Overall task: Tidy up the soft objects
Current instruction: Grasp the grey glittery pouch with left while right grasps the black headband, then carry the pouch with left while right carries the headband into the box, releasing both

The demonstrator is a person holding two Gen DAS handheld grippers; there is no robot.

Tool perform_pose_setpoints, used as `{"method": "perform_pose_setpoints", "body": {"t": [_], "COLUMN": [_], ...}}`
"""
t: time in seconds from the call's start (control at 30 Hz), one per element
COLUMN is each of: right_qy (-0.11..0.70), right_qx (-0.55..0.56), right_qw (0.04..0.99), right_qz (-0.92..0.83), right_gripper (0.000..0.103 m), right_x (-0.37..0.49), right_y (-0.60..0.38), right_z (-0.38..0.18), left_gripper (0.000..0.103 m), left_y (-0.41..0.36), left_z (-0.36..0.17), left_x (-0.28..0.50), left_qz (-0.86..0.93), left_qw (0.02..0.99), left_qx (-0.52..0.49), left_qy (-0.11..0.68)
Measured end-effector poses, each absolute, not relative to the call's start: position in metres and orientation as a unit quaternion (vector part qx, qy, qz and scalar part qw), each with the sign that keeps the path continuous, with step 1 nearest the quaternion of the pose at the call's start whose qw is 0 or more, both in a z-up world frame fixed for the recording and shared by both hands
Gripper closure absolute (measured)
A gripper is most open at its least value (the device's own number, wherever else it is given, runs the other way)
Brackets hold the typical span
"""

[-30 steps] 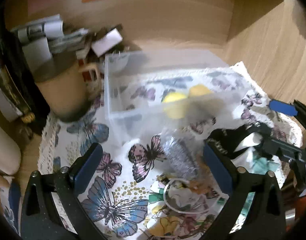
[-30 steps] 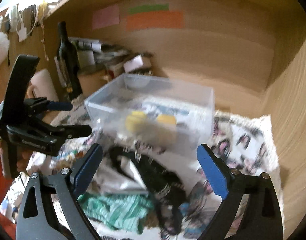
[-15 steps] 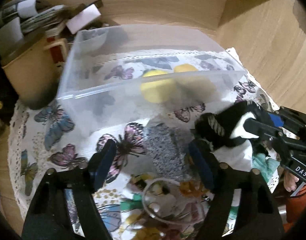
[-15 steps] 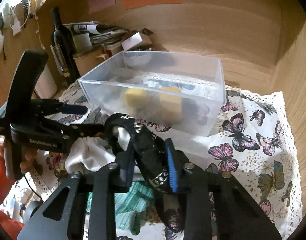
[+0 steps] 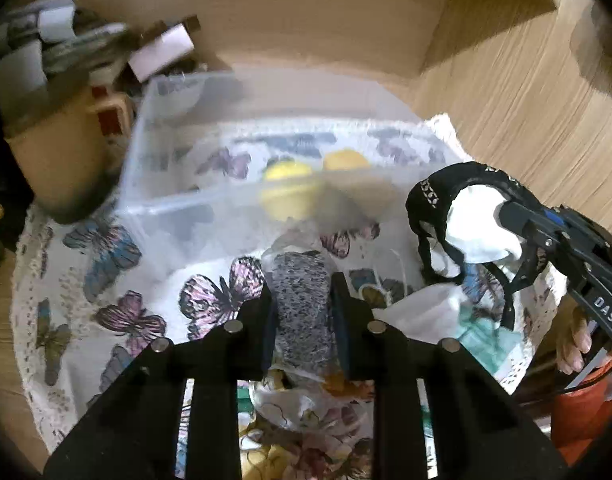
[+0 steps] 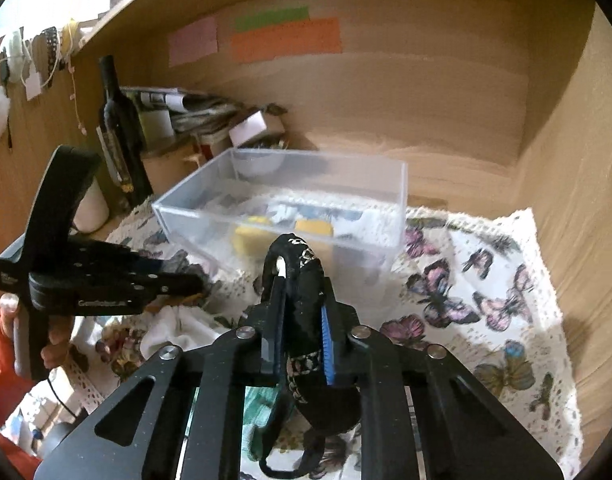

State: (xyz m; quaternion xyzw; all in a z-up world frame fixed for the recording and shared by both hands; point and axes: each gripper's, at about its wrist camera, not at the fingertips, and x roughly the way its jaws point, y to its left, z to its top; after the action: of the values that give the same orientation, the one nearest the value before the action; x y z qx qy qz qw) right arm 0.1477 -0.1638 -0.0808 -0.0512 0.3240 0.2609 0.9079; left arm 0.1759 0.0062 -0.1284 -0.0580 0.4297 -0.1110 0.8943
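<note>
In the left wrist view the left tool (image 5: 302, 322) sits at lower centre, its two black fingers (image 5: 344, 322) clenched on a speckled grey sponge wrapped in clear plastic (image 5: 301, 304); the lower end of the sponge is hidden behind the tool's frame. Under it lies a crumpled floral cloth (image 5: 306, 420), mostly covered by the frame. Just right of the tool, a white cloth (image 5: 422, 316) and a green striped cloth (image 5: 486, 340) lie on the butterfly-print tablecloth (image 5: 117, 280) over the counter.

In the right wrist view the right tool (image 6: 301, 332) at lower centre is grasping a black strap-like garment with studded trim (image 6: 306, 300), whose loop rises above the fingertips while its tail hangs down out of sight at the bottom edge. In the left wrist view the same garment (image 5: 458, 192) appears at the right edge, held up off the counter with a white lining (image 5: 478, 224) showing inside; the right tool (image 5: 518, 220) is partly cut off there.

Beyond both tools stands a clear rectangular plastic box (image 6: 281, 196) holding two yellow sponges (image 6: 249, 236), blurred through its frosted wall. Behind it, in the upper left, are a dark glass bottle (image 6: 117, 132), a stack of papers (image 6: 185, 106), and a brown cylindrical container (image 5: 53, 160), all soft with motion blur in the left view.
</note>
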Motion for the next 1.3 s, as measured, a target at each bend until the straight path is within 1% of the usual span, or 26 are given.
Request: {"method": "perform_pose_setpoints", "body": {"t": [0.23,0.5,0.63,0.8,0.93,1.03,1.3], "right_qy": [0.294,0.250,0.230,0.211,0.206,0.211,0.263], "right_qx": [-0.045,-0.029,-0.028,-0.032,-0.031,-0.037,-0.043], "right_qw": [0.920,0.934,0.940,0.946,0.948,0.948,0.935], "right_qz": [0.255,0.253,0.250,0.243,0.240,0.234,0.232], "right_gripper": [0.090,0.090,0.090,0.090,0.090,0.090,0.090], "right_x": [0.147,0.149,0.156,0.169,0.188,0.204,0.253], "right_y": [-0.171,-0.173,-0.172,-0.166,-0.160,-0.153,-0.136], "right_z": [-0.059,-0.029,-0.016,-0.005,-0.001,-0.004,-0.035], "left_gripper": [0.080,0.080,0.080,0.080,0.080,0.080,0.079], "left_y": [0.015,0.024,0.031,0.041,0.047,0.053,0.060], "left_z": [-0.086,-0.049,-0.035,-0.028,-0.033,-0.041,-0.074], "left_x": [0.157,0.152,0.154,0.161,0.174,0.192,0.248], "left_qz": [-0.102,-0.078,-0.062,-0.041,-0.024,-0.019,-0.028], "left_qw": [0.920,0.947,0.955,0.961,0.962,0.957,0.938], "left_qx": [-0.064,-0.057,-0.058,-0.054,-0.048,-0.050,-0.062], "left_qy": [0.372,0.307,0.285,0.269,0.269,0.284,0.340]}}
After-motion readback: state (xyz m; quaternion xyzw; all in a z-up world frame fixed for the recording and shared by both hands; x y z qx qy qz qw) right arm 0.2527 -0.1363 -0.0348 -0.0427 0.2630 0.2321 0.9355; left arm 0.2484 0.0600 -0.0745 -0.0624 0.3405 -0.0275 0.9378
